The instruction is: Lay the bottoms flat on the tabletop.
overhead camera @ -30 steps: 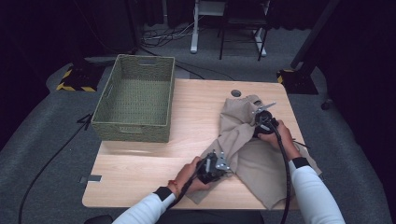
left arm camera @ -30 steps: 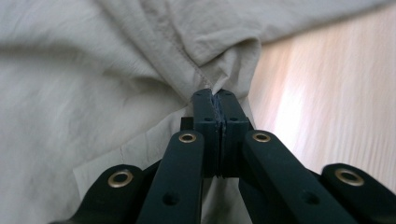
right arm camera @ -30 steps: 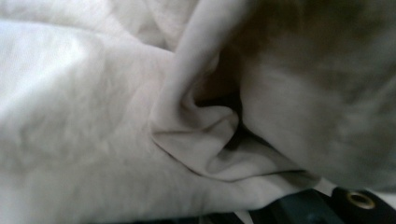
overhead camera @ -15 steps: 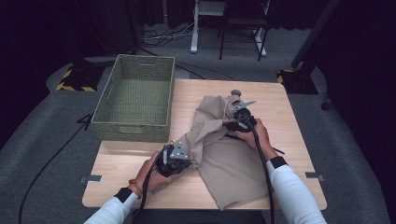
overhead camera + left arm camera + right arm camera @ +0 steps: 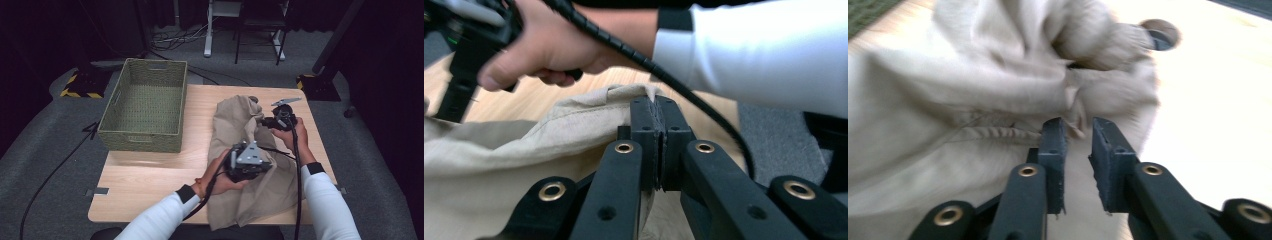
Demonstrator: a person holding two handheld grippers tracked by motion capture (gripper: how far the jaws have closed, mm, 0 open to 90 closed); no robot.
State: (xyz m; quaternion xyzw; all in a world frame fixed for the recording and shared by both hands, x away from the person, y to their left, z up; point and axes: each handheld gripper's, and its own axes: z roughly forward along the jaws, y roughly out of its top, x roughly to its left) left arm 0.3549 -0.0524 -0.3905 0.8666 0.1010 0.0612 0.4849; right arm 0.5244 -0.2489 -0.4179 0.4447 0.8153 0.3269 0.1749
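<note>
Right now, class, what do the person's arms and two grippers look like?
White sleeves end in black cuffs. Each black gripper, left gripper and right gripper, has two flat black jaws on arms with brass rivets. A ribbed black cable trails from each, and a grey three-cornered plate tops the left.

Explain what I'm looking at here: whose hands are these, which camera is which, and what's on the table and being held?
A person holds a hand-held tool in each hand; each ends in two black tongs. The wide picture looks down from above: the left tongs and right tongs work over a beige cloth on the wooden table, beside an empty green woven basket. The other two pictures come from cameras riding on each tool. The left one shows its tongs shut on a cloth edge. The right one shows its tongs, which have just been opening, parted before the bunched cloth, gripping nothing.
</note>
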